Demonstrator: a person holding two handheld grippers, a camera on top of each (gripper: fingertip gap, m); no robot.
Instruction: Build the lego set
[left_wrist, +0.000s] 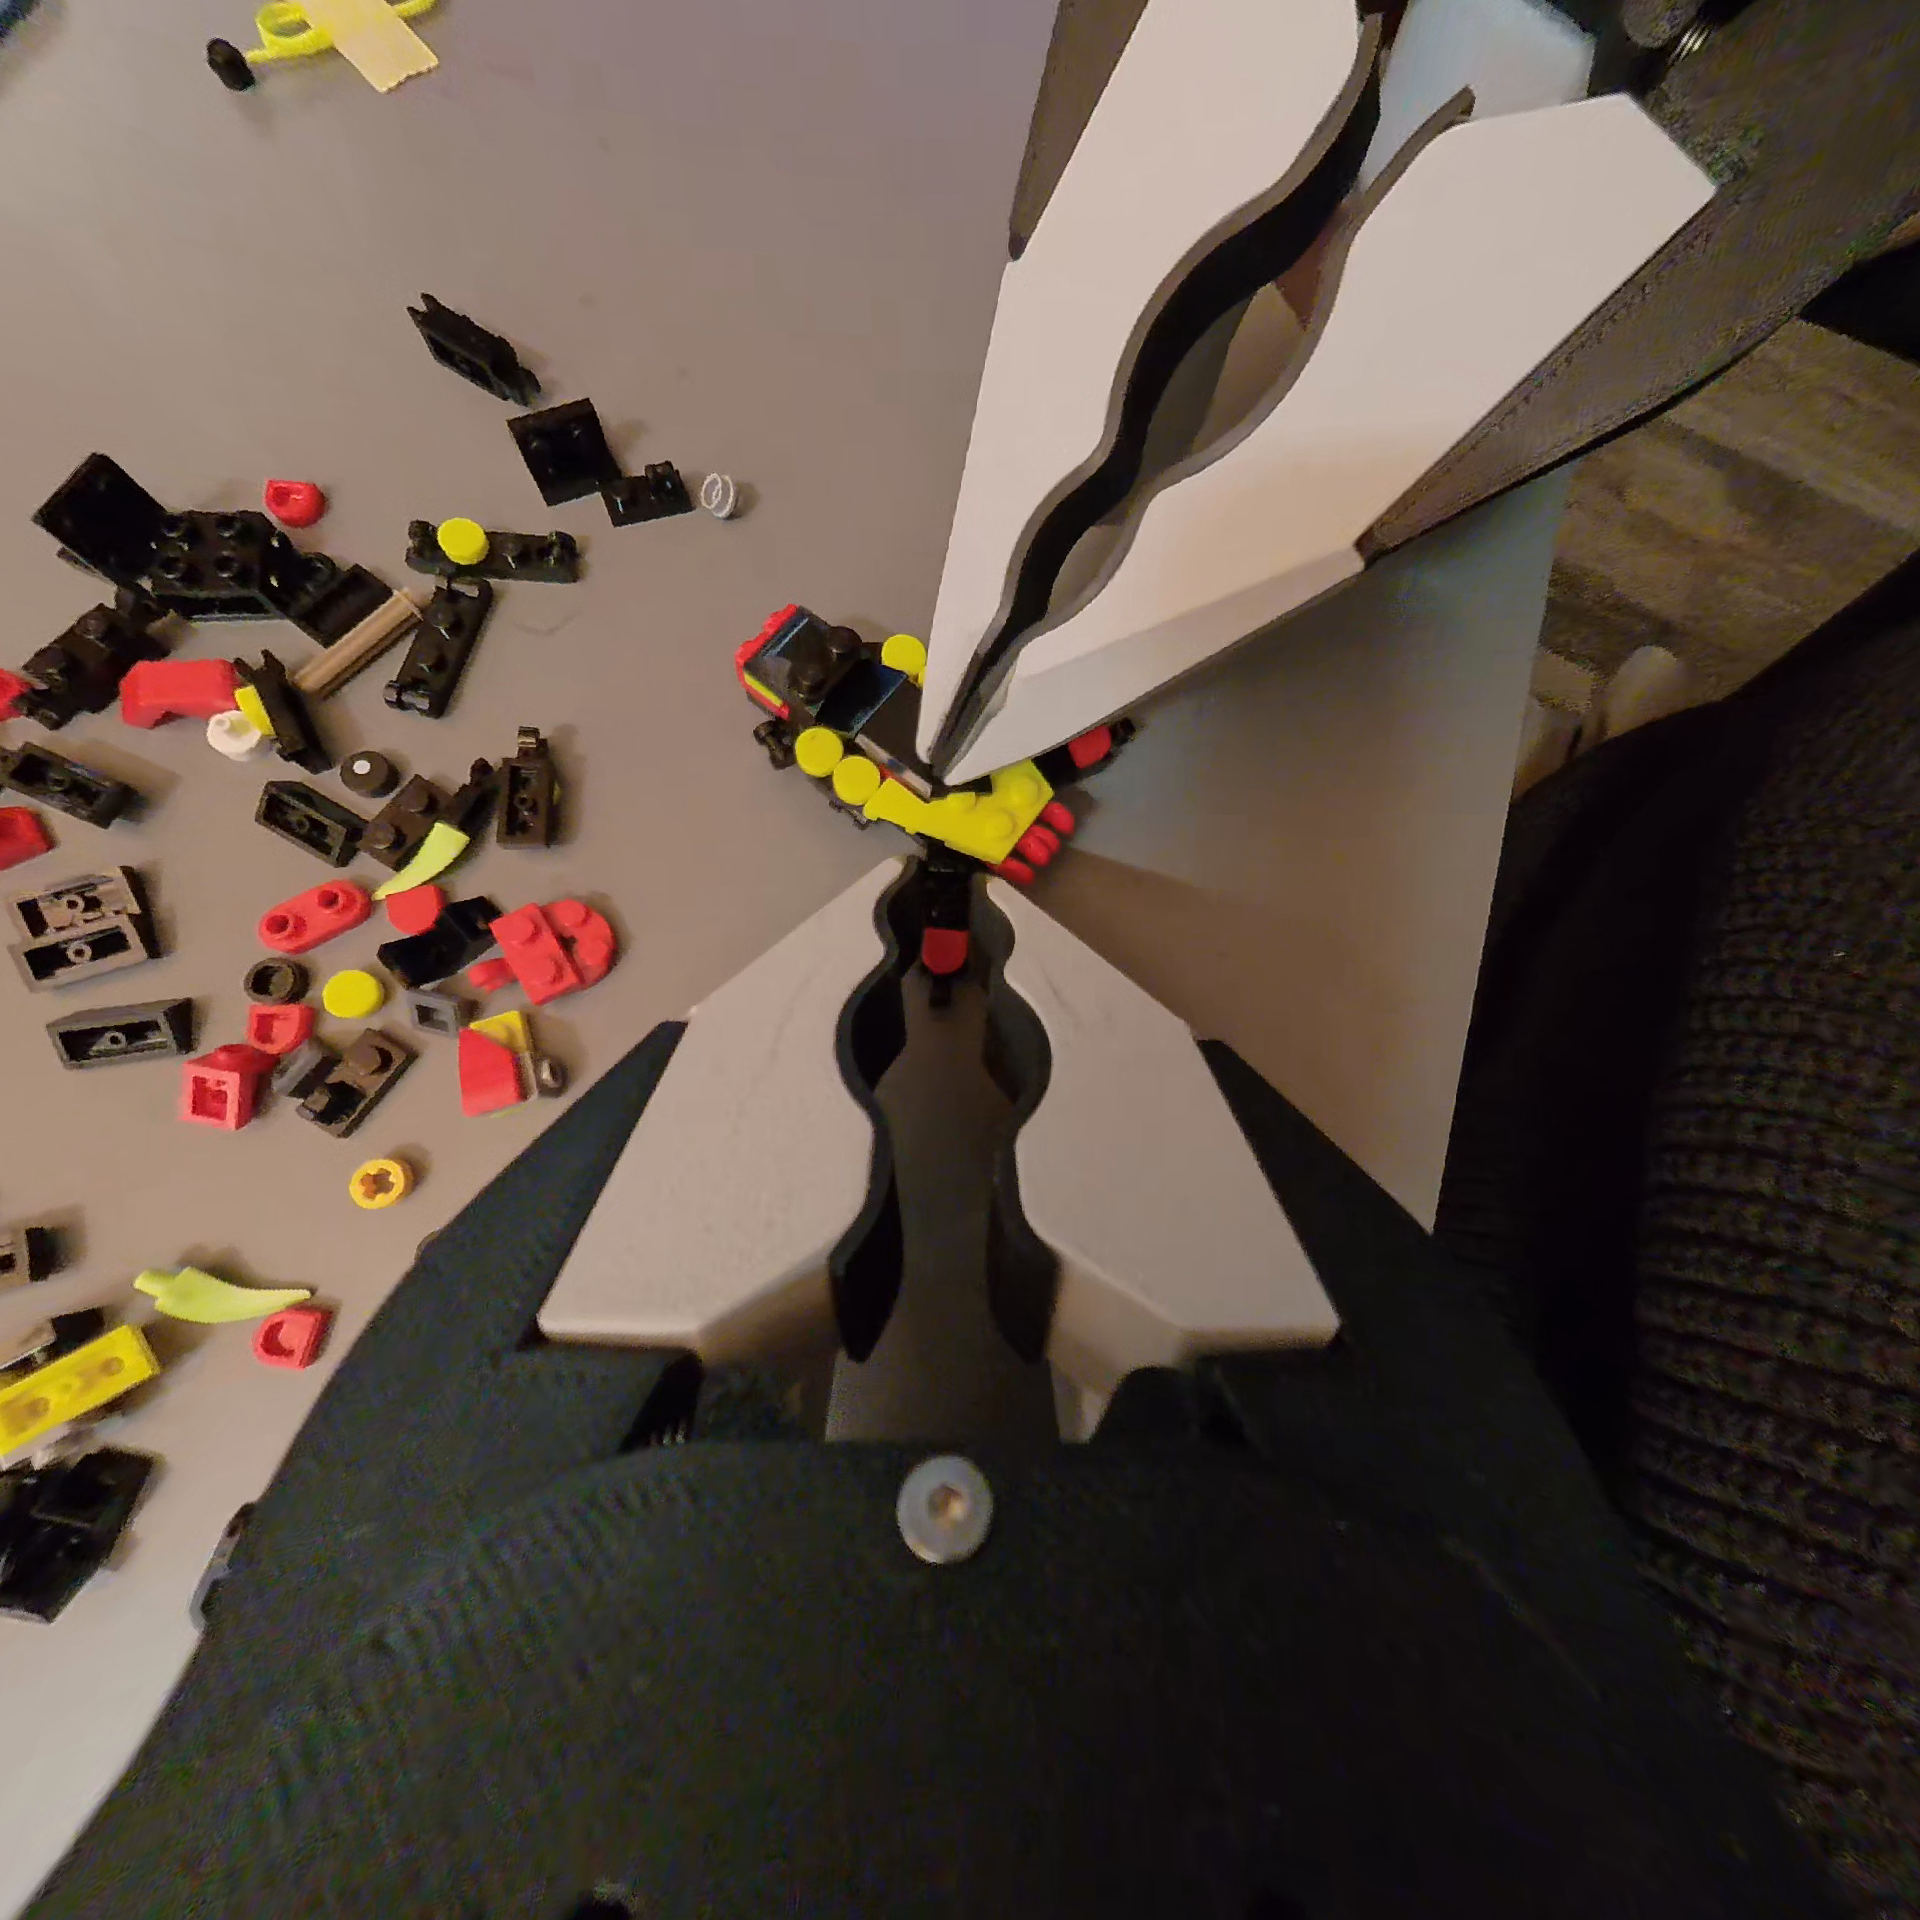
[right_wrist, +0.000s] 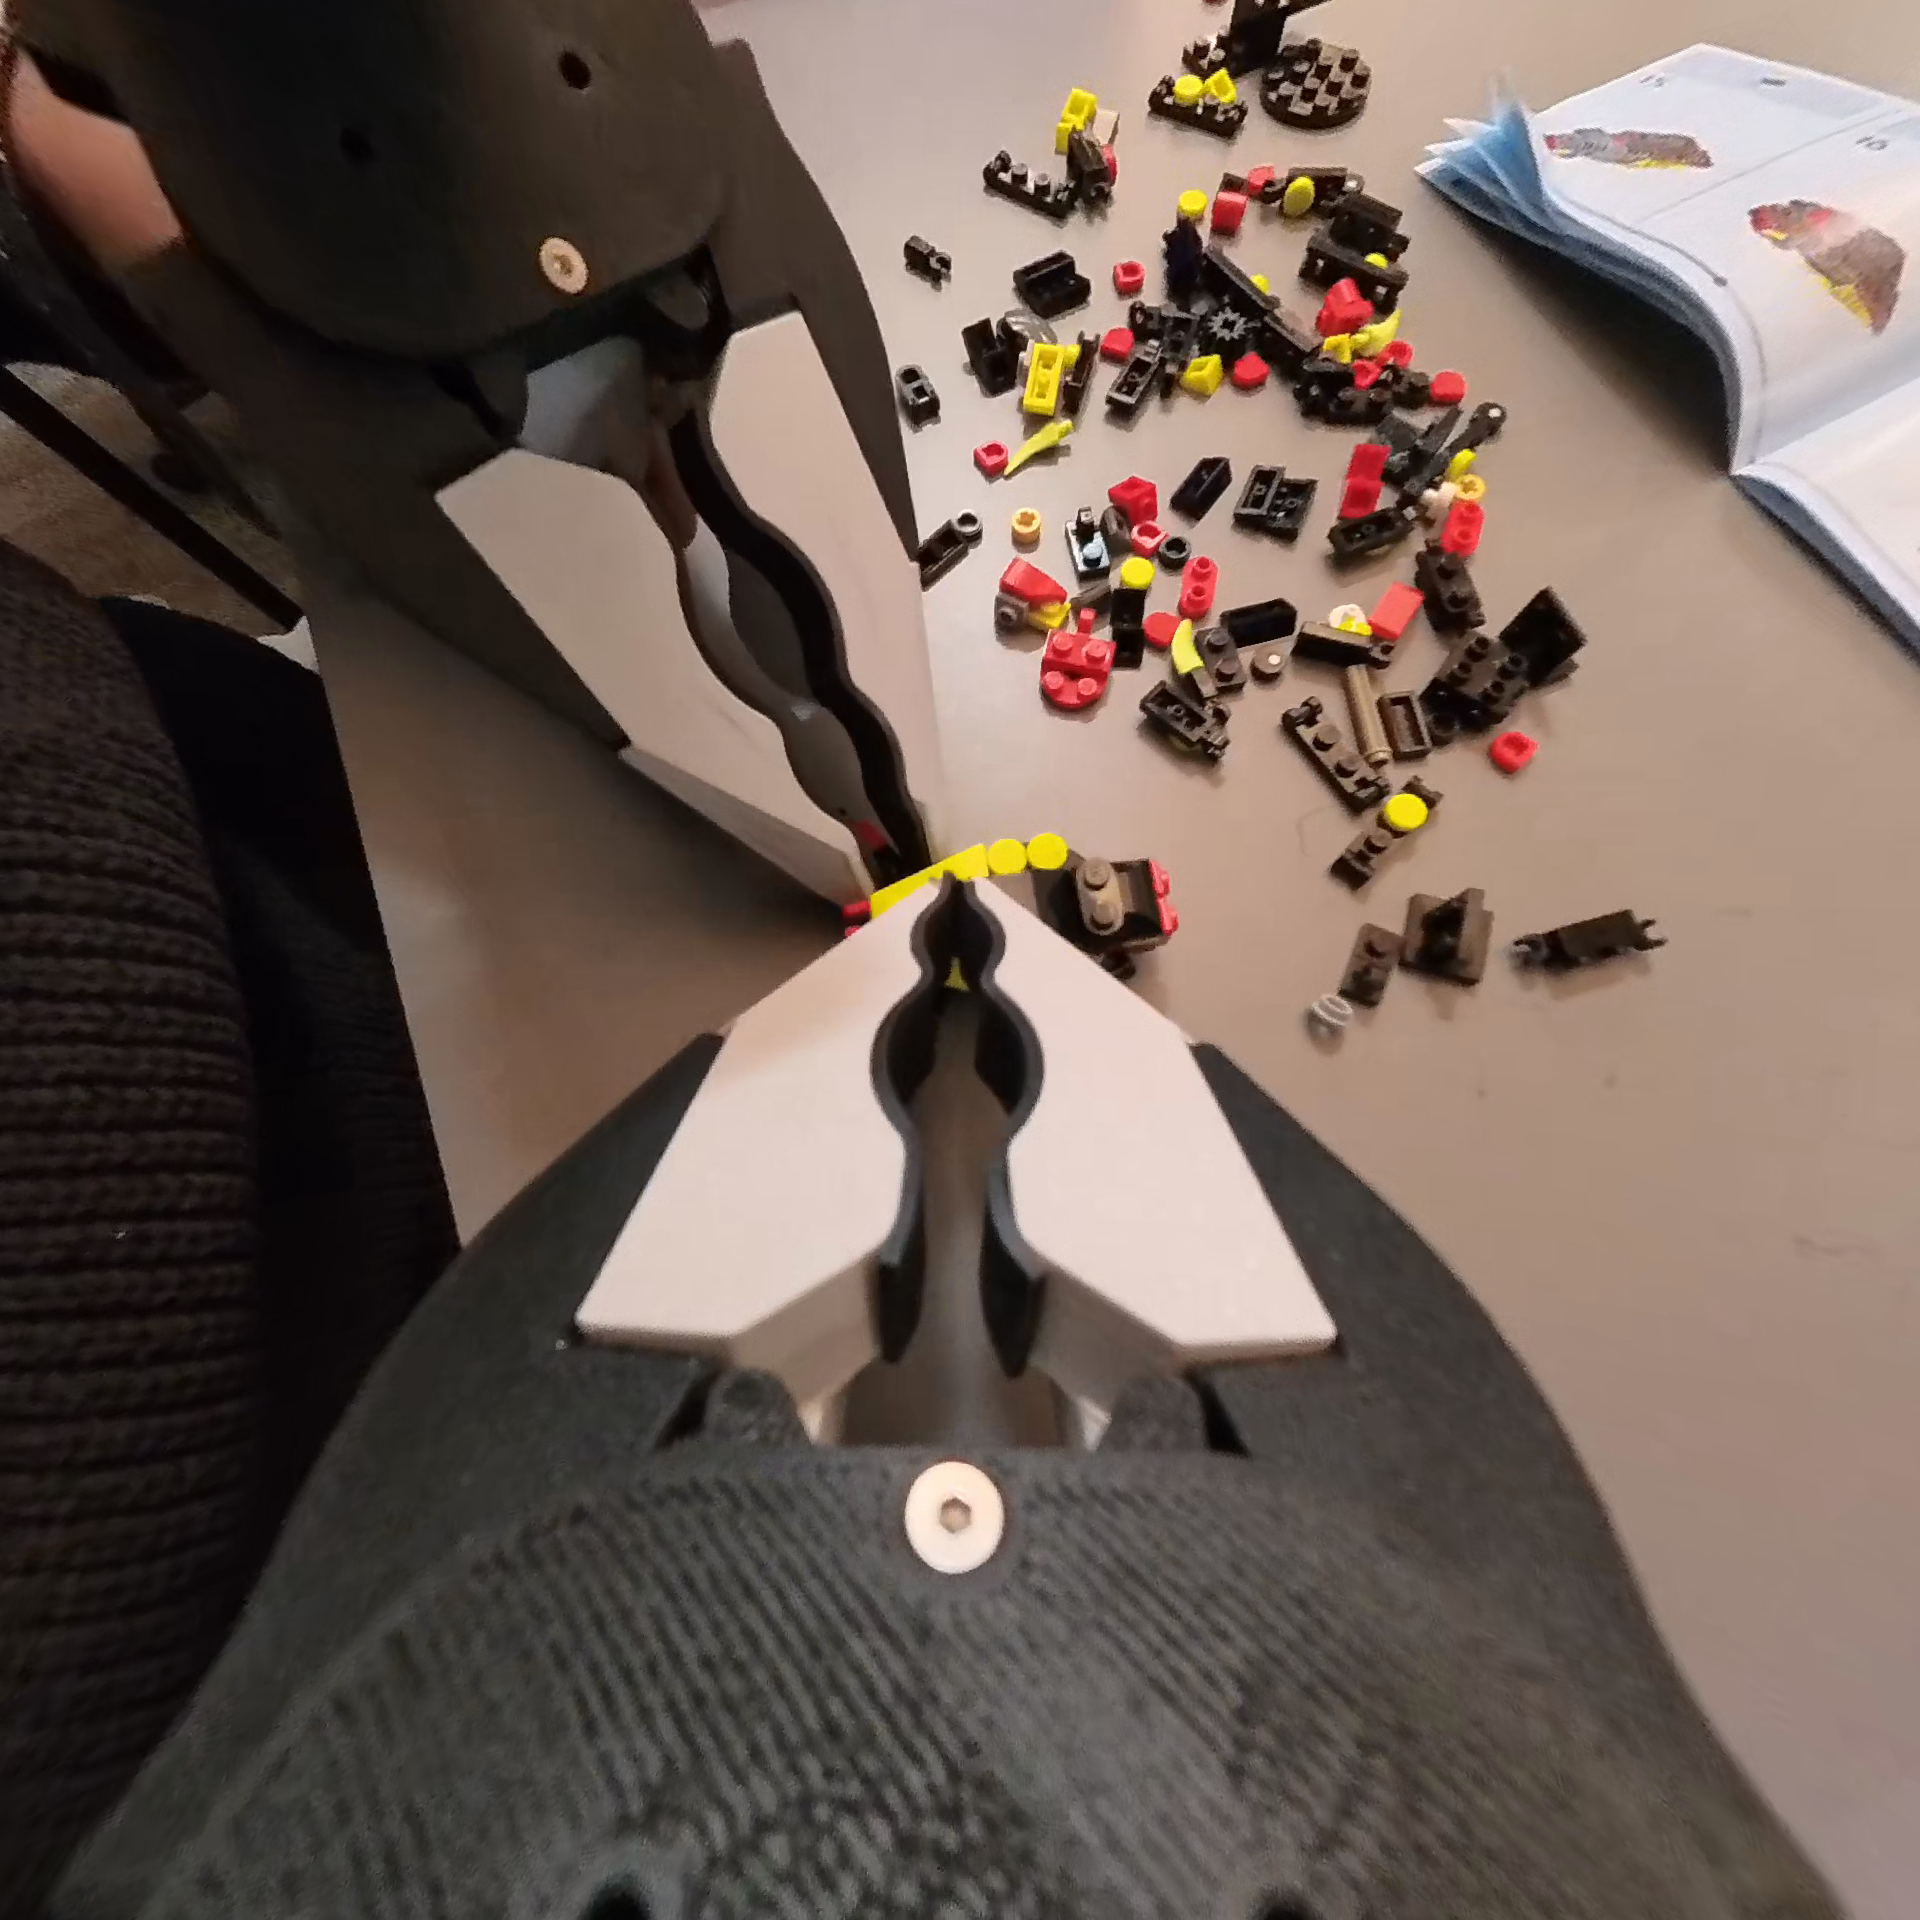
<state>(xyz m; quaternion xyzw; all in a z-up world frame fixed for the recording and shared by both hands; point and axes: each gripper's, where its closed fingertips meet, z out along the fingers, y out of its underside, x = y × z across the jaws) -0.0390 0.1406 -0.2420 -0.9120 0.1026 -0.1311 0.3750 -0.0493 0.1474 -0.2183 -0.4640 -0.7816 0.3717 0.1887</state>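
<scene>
A small brick model in black, yellow and red lies on the grey table near its edge. My left gripper is shut on the model's black-and-red limb, which sticks back between the fingers. My right gripper comes in from above with its fingers shut, the tips resting on the model where black meets the yellow plate. In the right wrist view the right gripper is shut at the yellow plate, and the left gripper meets the model from the upper left.
Loose black, red and yellow bricks are spread to the left, and to the upper right in the right wrist view. An open instruction booklet lies at the far right. Dark knitted fabric lies past the table edge. The grippers are tip to tip, or close to it.
</scene>
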